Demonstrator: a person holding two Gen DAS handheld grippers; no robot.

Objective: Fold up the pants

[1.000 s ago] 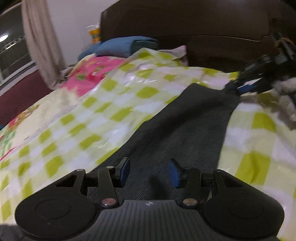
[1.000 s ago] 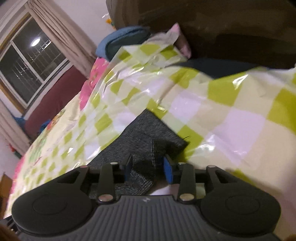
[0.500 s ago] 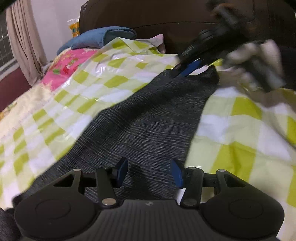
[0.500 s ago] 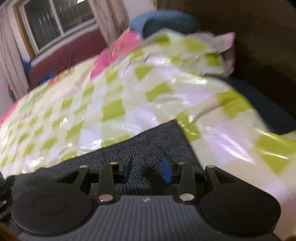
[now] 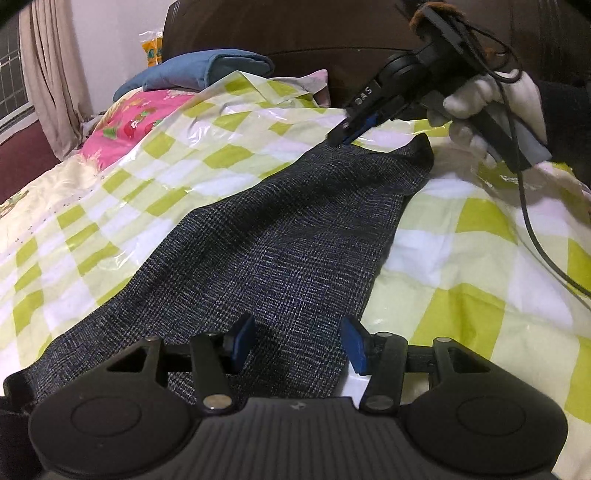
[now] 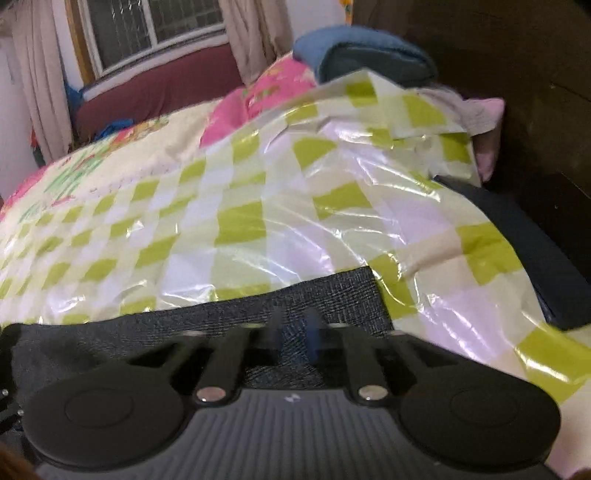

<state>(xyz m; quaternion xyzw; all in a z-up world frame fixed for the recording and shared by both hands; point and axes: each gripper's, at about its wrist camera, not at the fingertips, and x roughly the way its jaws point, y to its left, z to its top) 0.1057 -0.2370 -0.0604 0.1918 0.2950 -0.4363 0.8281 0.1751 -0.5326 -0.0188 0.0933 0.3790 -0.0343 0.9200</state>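
Note:
Dark grey woven pants [image 5: 295,236] lie stretched across the green-and-white checked plastic sheet [image 5: 480,251] on the bed. My left gripper [image 5: 297,345] is open, its blue pads straddling the near end of the pants without closing on it. My right gripper [image 5: 345,134], held by a white-gloved hand [image 5: 491,107], is at the far hem of the pants. In the right wrist view the right gripper [image 6: 295,332] has its pads close together over the pants' hem [image 6: 221,325], which is motion-blurred, and appears shut on it.
A dark wooden headboard [image 5: 332,37] stands behind the bed. A blue folded cushion [image 5: 195,72] and a pink floral quilt [image 5: 122,129] lie at the far left. A window with curtains [image 6: 147,33] and a maroon sofa [image 6: 159,88] are beyond the bed. A black cable [image 5: 535,236] hangs from the right gripper.
The right gripper has carried the far hem leftward across the sheet and its pads have closed further. The pants now lie wider and flatter. The left gripper stays open at the near end.

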